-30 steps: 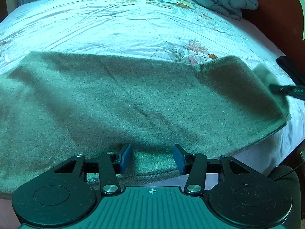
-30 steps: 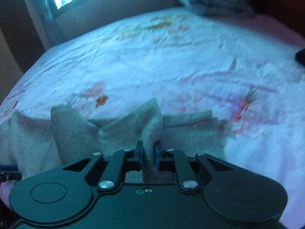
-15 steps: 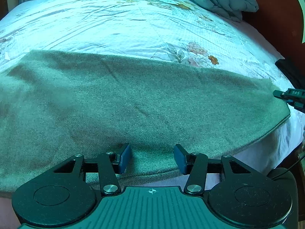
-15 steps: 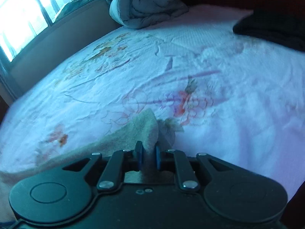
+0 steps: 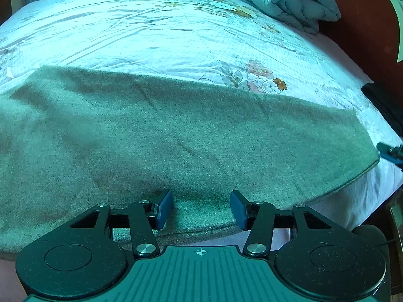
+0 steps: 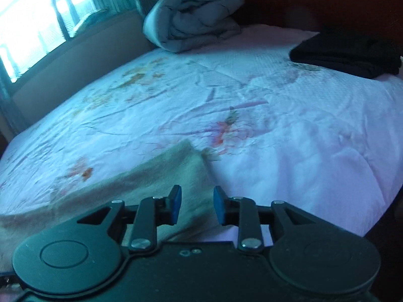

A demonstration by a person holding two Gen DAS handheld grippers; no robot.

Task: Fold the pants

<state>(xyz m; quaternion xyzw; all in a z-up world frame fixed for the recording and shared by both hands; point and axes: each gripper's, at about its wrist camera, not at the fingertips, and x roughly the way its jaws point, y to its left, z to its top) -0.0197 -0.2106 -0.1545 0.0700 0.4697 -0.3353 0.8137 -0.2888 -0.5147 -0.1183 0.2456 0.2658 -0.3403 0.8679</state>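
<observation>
The grey-green pants (image 5: pixel 176 136) lie flat across the near side of the bed, stretched left to right. My left gripper (image 5: pixel 201 209) is open and empty, over the pants' near edge. The pants' right end (image 6: pixel 161 176) shows in the right wrist view. My right gripper (image 6: pixel 195 202) is open just above that end, holding nothing. Its tip also shows at the right edge of the left wrist view (image 5: pixel 389 149), beside the pants' corner.
The bed has a floral sheet (image 5: pixel 176 30). A rolled grey quilt (image 6: pixel 194 17) lies at the head by the dark red headboard (image 5: pixel 365 22). A folded black garment (image 6: pixel 345 52) sits at the far right corner. A window (image 6: pixel 32 25) is at the left.
My right gripper pulled the pants' end out to the right, laid it flat, then opened and let go. The left gripper stayed open in place.
</observation>
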